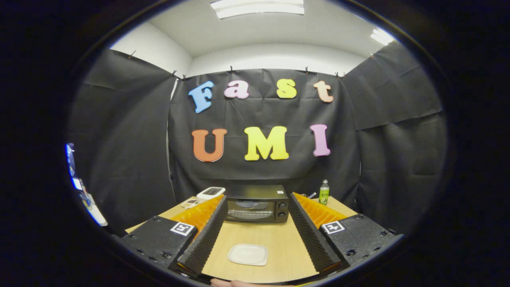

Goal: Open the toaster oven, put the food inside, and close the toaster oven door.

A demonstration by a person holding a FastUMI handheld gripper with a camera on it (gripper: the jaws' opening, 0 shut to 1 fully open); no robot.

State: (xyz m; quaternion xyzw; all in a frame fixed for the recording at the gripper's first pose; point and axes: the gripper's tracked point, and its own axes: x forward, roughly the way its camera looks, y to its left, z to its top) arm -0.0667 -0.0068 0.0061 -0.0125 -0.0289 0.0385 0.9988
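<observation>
Looking along the hand-held gripper, its two fingers are spread wide apart and grip nothing; each runs forward over a light wooden table, and a square marker sits on each finger's block. Between the fingers, close to their near ends, lies a shallow white tray with rounded corners, flat on the table. It looks empty, though the rim is low and the surface is too pale to judge well.

Beyond the fingertips, at the back of the table against the black cloth wall, stands the black toaster oven. Its glass door is shut, and two round knobs sit one above the other on its right side. The glass only reflects light, so whatever is inside cannot be made out.

Left of the oven, partly hidden behind the left finger, rests a white device with a dark panel, and a small flat item just in front of it is too small to identify. Right of the oven stands a small green bottle with a pale cap; something thin beside it is cut off by the right finger.
</observation>
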